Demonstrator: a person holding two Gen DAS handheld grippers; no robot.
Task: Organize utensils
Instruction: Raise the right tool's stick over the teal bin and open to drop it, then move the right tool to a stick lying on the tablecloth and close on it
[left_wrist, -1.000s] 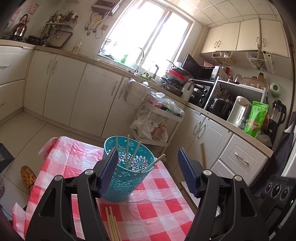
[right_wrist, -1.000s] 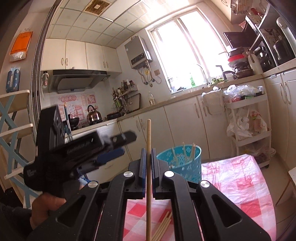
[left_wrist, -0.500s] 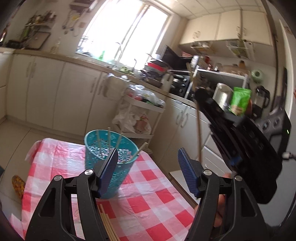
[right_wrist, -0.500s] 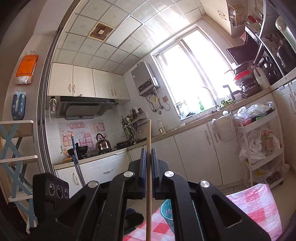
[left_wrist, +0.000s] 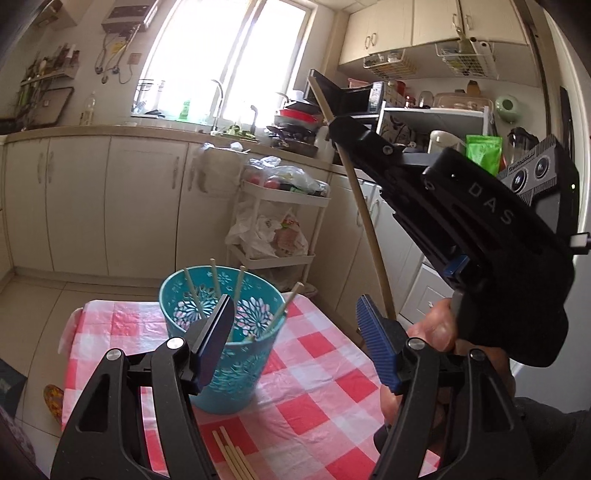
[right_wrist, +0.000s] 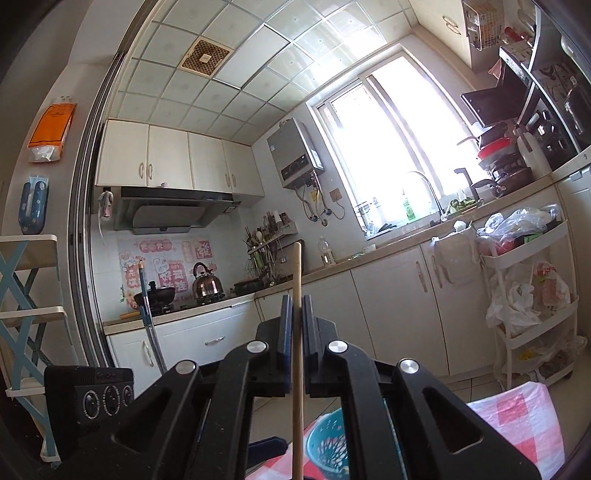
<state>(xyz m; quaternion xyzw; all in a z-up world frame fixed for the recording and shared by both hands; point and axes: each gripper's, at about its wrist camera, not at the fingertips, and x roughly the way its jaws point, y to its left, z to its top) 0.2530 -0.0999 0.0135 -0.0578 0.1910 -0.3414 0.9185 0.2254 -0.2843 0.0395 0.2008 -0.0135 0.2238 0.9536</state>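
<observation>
A teal perforated basket (left_wrist: 221, 332) stands on the red-and-white checked tablecloth (left_wrist: 317, 387) and holds several wooden chopsticks. My left gripper (left_wrist: 295, 343) is open just in front of it, its left finger overlapping the basket's rim, nothing between the pads. A few loose chopsticks (left_wrist: 232, 458) lie on the cloth near the lower edge. My right gripper (right_wrist: 297, 317) is shut on a single chopstick (right_wrist: 297, 332) held upright. In the left wrist view the right gripper (left_wrist: 340, 129) hangs at the upper right, above the table, with that chopstick (left_wrist: 365, 221) slanting down. The basket (right_wrist: 328, 443) shows low in the right wrist view.
A white trolley (left_wrist: 280, 221) full of bags stands beyond the table's far edge, against cream cabinets (left_wrist: 140, 206). The table's right edge runs close to the drawers. A slipper (left_wrist: 53, 402) lies on the floor at left. A person's hand (left_wrist: 436, 328) holds the right gripper.
The right gripper has risen with its chopstick and come into the left wrist view from the right. The basket has sunk to the bottom of the right wrist view. The left gripper has rolled slightly.
</observation>
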